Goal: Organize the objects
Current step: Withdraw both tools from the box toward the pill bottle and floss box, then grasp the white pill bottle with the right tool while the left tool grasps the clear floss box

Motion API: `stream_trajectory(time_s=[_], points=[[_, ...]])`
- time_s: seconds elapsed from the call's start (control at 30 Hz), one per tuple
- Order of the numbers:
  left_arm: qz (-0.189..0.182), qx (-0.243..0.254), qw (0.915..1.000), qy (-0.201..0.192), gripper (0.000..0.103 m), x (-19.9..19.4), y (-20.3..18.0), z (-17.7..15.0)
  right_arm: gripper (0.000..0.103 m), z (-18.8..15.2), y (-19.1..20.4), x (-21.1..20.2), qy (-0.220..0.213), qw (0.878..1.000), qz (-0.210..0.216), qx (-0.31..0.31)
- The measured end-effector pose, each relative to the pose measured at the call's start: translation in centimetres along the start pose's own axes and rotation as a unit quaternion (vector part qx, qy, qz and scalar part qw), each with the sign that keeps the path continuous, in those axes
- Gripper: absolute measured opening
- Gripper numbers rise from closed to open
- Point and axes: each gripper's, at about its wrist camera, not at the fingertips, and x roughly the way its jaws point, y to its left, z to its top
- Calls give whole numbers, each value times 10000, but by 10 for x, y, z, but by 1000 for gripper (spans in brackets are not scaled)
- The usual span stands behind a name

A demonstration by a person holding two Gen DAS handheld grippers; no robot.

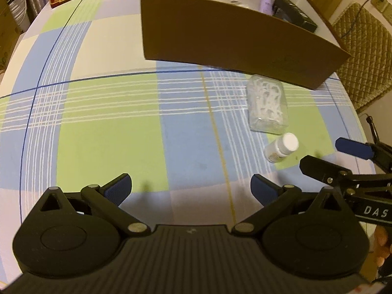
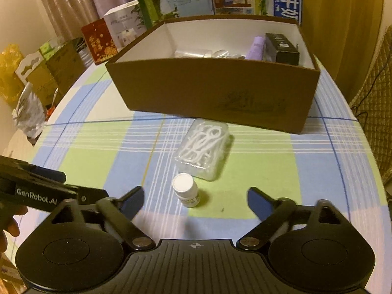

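A small white pill bottle [image 2: 185,193] [image 1: 281,148] stands upright on the checked tablecloth. Just behind it lies a clear plastic case of white floss picks [image 2: 204,152] [image 1: 267,106]. Further back stands a brown cardboard box [image 2: 213,88] [image 1: 230,41] holding a lilac bottle [image 2: 256,47], a black box [image 2: 281,47] and clear packets. My right gripper [image 2: 196,202] is open, its jaws wide on either side of the pill bottle and a little short of it. My left gripper [image 1: 191,187] is open over bare cloth, left of the bottle.
Cartons, a red box [image 2: 99,40] and bags stand along the table's far and left edges. A quilted chair [image 1: 362,49] sits at the right. The table [image 2: 80,161] edge curves away at the right. A hand shows at the lower left of the right wrist view.
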Motion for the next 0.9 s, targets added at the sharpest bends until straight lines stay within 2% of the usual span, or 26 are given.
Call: stream_trajectory(time_s=[0.27, 0.43, 0.67, 0.73, 0.9], points=[[207, 14, 9997, -110, 102, 13, 8, 3, 65, -3, 6, 26, 69, 9999, 19, -130], [277, -11, 9996, -72, 102, 21, 10, 7, 50, -2, 11, 40, 152, 9995, 4, -285], [265, 0, 9996, -51, 102, 26, 11, 13, 38, 0, 8, 46, 179, 9994, 17, -288], [257, 22, 9997, -49, 102, 26, 9, 15, 24, 0, 8, 46, 195, 9993, 29, -319], [199, 100, 9997, -64, 102, 28, 1, 20, 24, 2, 2, 42, 146, 9996, 7, -260]])
